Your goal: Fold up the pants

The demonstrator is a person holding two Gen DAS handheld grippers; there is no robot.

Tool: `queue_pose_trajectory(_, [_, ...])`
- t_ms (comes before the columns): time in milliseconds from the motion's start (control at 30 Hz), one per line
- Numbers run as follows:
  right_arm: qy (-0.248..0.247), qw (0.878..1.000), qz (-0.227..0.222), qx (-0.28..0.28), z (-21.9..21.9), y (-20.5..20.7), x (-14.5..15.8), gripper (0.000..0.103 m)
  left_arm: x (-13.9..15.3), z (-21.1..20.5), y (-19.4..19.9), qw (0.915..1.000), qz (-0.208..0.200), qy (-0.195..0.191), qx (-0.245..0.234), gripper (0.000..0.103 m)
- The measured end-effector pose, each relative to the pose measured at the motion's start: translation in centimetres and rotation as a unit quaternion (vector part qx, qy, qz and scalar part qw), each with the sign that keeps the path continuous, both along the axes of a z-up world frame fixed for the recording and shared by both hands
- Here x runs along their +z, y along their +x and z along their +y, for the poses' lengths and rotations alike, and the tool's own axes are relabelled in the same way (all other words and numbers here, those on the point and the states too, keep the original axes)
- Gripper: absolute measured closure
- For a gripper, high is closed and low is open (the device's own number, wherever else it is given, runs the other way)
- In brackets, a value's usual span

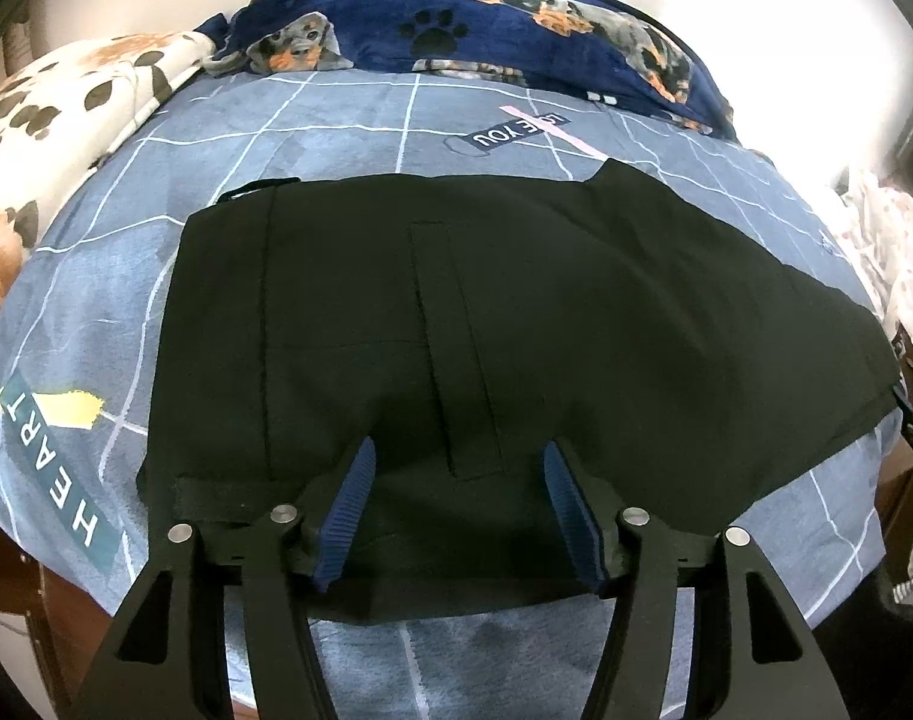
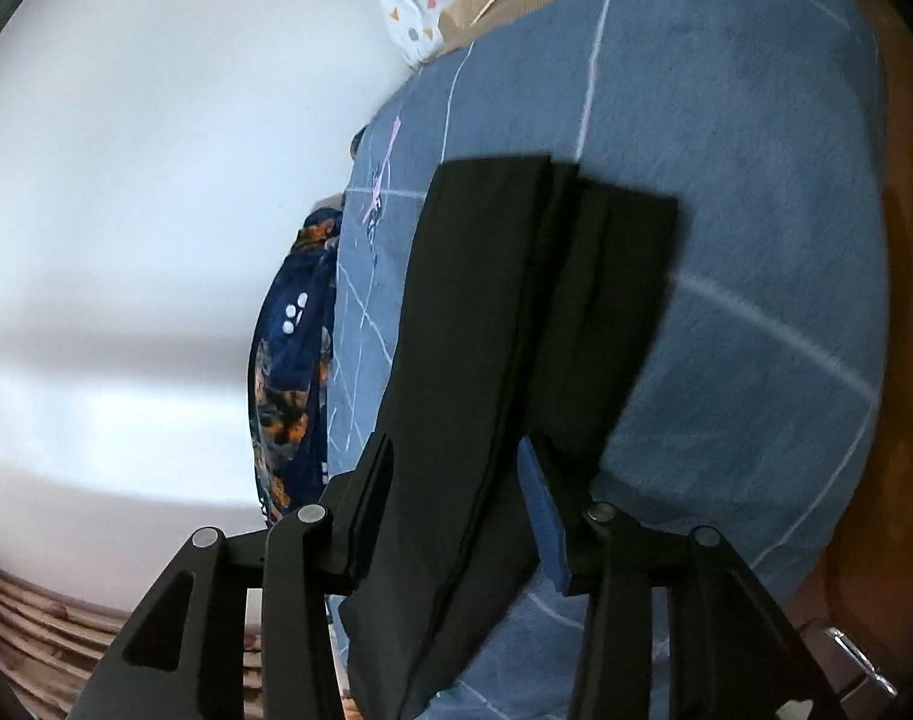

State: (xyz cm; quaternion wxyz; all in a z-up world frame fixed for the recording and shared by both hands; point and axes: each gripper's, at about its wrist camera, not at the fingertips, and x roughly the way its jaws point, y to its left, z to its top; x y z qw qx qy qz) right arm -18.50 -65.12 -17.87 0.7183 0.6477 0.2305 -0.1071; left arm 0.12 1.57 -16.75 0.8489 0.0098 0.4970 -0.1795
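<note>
Lying flat on the bed (image 1: 336, 138) are the black pants (image 1: 486, 312), filling the middle of both views. Both hand-held grippers, left (image 1: 459, 468) and right (image 2: 456, 462), are hanging released over the cloth. Next, they probably need to pinch an edge and fold it across.

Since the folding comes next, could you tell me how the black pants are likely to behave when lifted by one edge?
The black pants lie flat on the bedspread, so they would probably droop limply. The thin cloth looks light and may slide.
</note>
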Motion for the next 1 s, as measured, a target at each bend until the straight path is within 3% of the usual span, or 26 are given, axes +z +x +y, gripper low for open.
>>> queue_pose_trajectory(167, [-0.002, 1.000, -0.005, 0.031, 1.5, 2.6, 0.0, 0.060, -0.1, -0.4, -0.2, 0.9999, -0.007, 0.007, -0.007, 0.039])
queue_pose_trajectory(200, [-0.003, 0.999, -0.005, 0.033, 1.7, 3.2, -0.1, 0.064, -0.1, -0.5, -0.2, 0.9999, -0.008, 0.007, -0.008, 0.039])
queue_pose_trajectory(233, [-0.011, 0.999, 0.003, 0.035, 2.0, 3.6, 0.0, 0.071, -0.1, -0.5, -0.2, 0.9999, -0.007, 0.007, -0.008, 0.038])
queue_pose_trajectory(267, [-0.024, 0.999, 0.024, 0.042, 2.2, 4.2, 0.1, 0.095, -0.1, -0.6, -0.2, 0.9999, -0.007, 0.007, -0.010, 0.037])
queue_pose_trajectory(300, [-0.023, 0.998, 0.036, 0.050, 2.3, 4.6, -0.2, 0.097, -0.1, -0.5, -0.1, 0.9999, -0.006, 0.007, -0.011, 0.037])
queue_pose_trajectory(567, [-0.059, 0.996, 0.045, 0.044, 2.4, 0.5, 1.4, 0.100, 0.0, -0.1, 0.5, 0.9996, 0.009, -0.004, -0.026, 0.037])
queue_pose_trajectory(633, [-0.050, 0.996, 0.062, 0.044, 2.2, -0.6, 0.4, 0.100, 0.0, -0.1, 0.5, 0.9995, 0.009, -0.003, -0.031, 0.037])
queue_pose_trajectory(700, [-0.020, 0.999, 0.035, 0.034, 1.7, -1.3, -1.0, 0.102, 0.0, -0.3, 0.4, 0.9994, 0.006, 0.004, -0.035, 0.037])
queue_pose_trajectory(800, [-0.035, 0.998, 0.028, 0.034, 1.5, -0.7, -0.6, 0.098, 0.0, -0.7, 0.2, 0.9991, 0.002, 0.015, -0.040, 0.036])
queue_pose_trajectory(1000, [0.009, 1.000, 0.004, 0.005, 0.0, -2.4, -1.5, 0.098, -0.1, -0.6, 0.2, 0.9992, 0.003, 0.008, -0.039, 0.034])
